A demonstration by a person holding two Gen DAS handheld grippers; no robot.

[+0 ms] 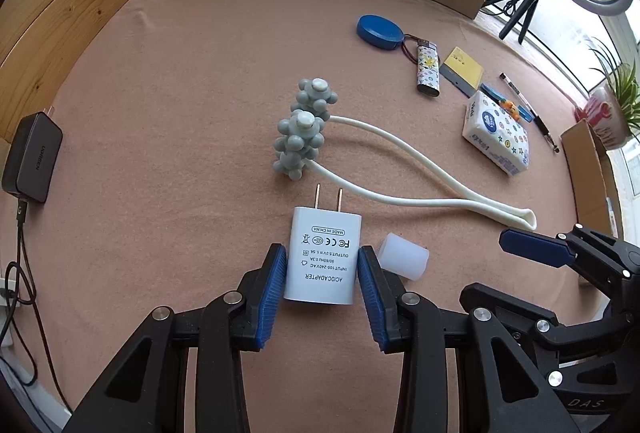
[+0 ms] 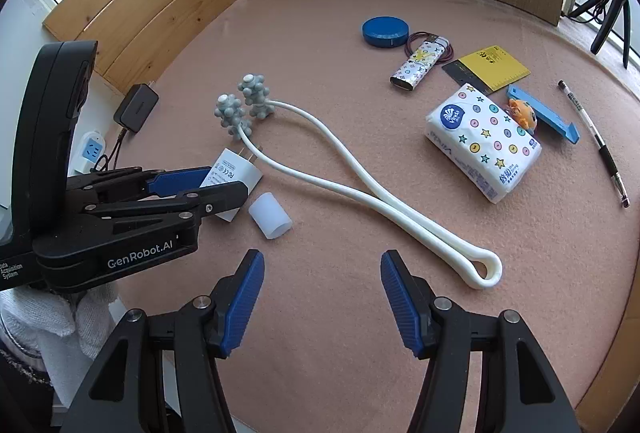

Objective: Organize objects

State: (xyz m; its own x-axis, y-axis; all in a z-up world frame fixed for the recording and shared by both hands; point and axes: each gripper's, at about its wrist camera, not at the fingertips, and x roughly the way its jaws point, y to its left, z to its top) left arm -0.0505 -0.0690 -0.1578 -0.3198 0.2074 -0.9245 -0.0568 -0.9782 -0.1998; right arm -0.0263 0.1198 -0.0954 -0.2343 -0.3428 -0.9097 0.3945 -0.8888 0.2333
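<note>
White AC adapter (image 1: 323,257) lies flat on the pink tabletop (image 1: 180,113), prongs pointing away, between the fingers of the left gripper (image 1: 322,265); both blue pads sit against or just beside its sides, contact cannot be confirmed. A translucent cap (image 1: 403,256) lies just right of the adapter. The massager (image 1: 400,169) has its grey knobbed heads just beyond the prongs, its white loop handle running right toward the right gripper (image 2: 322,273), whose fingers stand wide apart over bare tabletop. Tissue pack (image 2: 482,141), lighter (image 2: 418,67), blue round lid (image 2: 385,30), yellow card (image 2: 494,67) and pen (image 2: 596,141) occupy the far right. Black charger (image 1: 30,157) sits at the left edge
</note>
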